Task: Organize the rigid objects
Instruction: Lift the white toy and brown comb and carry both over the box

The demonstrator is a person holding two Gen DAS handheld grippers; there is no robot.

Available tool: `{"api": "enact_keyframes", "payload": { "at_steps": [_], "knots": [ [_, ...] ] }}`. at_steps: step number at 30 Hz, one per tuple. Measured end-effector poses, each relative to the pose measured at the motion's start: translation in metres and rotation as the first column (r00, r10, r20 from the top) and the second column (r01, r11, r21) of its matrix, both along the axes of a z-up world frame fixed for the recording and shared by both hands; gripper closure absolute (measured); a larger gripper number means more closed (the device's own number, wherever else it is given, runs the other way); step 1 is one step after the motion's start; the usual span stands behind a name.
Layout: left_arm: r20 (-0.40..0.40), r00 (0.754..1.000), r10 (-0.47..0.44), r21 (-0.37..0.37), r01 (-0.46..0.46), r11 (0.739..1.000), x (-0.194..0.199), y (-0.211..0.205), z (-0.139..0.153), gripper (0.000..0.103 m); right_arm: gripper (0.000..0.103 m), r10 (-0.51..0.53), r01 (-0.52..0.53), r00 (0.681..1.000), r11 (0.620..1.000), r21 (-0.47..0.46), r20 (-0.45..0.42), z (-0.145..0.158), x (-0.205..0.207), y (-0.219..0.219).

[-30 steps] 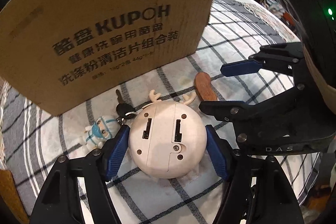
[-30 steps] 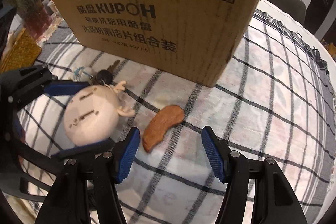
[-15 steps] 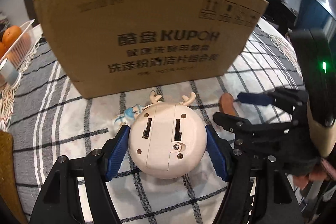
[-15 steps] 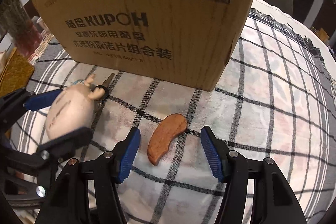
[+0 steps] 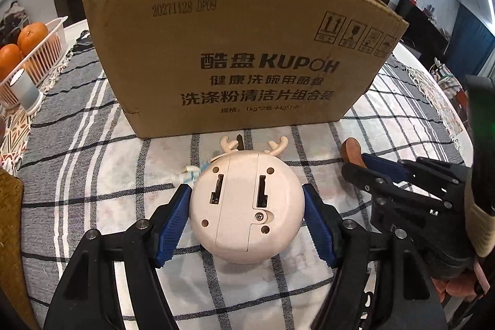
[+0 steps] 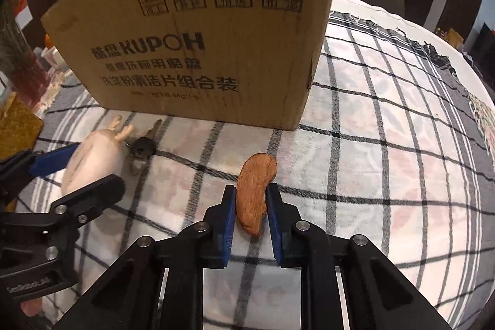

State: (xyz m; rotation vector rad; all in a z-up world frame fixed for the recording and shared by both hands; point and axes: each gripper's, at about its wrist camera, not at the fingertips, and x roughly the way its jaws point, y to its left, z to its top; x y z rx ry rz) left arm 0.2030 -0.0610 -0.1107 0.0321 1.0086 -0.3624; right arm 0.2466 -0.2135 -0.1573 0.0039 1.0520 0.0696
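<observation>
The round cream deer gadget (image 5: 247, 207) is sitting between the blue pads of the left gripper (image 5: 247, 221), back side up, with its little antlers pointing toward the cardboard box (image 5: 238, 51). The jaws are clamping on its 2 flanks, and it seems to be hanging just clear of the checked cloth on the counter (image 5: 92, 150), though I cannot be sure it is off the cloth. Just to its right, the curved wooden piece (image 6: 254, 194) is being squeezed by the right gripper (image 6: 250, 217); those jaws are closing hard onto its narrow sides, with the wood's far end poking out beyond the pads. It looks to be resting on or just above the cloth.

Tucked under the deer's far edge, a dark-headed key (image 6: 143, 148) with a small pale-blue figurine charm (image 5: 193, 173) is lying on the counter, untouched.

The box is standing open-topped right behind everything (its inside is hidden from where I am looking, so I cannot say what is already in there). Off to the left a white basket (image 5: 46, 51) is holding oranges.

As I am judging it, 2 objects are gripped and waiting to be carried over the box rim, and the key is left for a later pass; nothing visible is stowed yet.
</observation>
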Motion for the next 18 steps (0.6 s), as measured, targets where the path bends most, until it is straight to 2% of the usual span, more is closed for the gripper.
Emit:
{"api": "enact_keyframes", "payload": {
  "at_steps": [7,18],
  "knots": [
    [0.057,0.998,0.006,0.006,-0.006,1.0,-0.009,0.0,0.017,0.033,0.082,-0.024,0.023,0.999,1.0,0.019,0.037,0.017,-0.019,0.0],
    [0.14,0.99,0.018,-0.023,-0.015,1.0,-0.023,0.011,0.052,0.033,0.082,-0.046,0.043,0.988,0.999,0.022,0.146,0.065,-0.039,0.001]
  ]
}}
